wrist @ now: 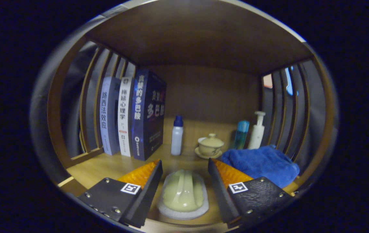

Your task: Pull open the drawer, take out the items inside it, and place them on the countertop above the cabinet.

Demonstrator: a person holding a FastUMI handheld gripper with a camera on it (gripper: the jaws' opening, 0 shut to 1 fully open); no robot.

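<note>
Our fingers (pixel 184 176) are standing open around a pale green lid (pixel 184 194) on the tabletop (pixel 106 166), just before the lidded cup (pixel 210 145), so we are judging this item delivered, others perhaps remaining.

On the worktop (pixel 106 166), under a shelf board, three books (pixel 132 116) stand upright at the far left, side by side against the slatted left wall. Right of them stands a small bottle (pixel 177 136), and further right a lidded cup (pixel 210 144) sits on its saucer. Behind the cup and to its right, a tube (pixel 241 134) and a pump bottle (pixel 257 131) stand near the slatted right wall. A folded towel (pixel 260 163) lies in front of those two. Nearest, a packet (pixel 183 195) lies between the spread jaws of the gripper (pixel 184 168), touching neither finger.
</note>
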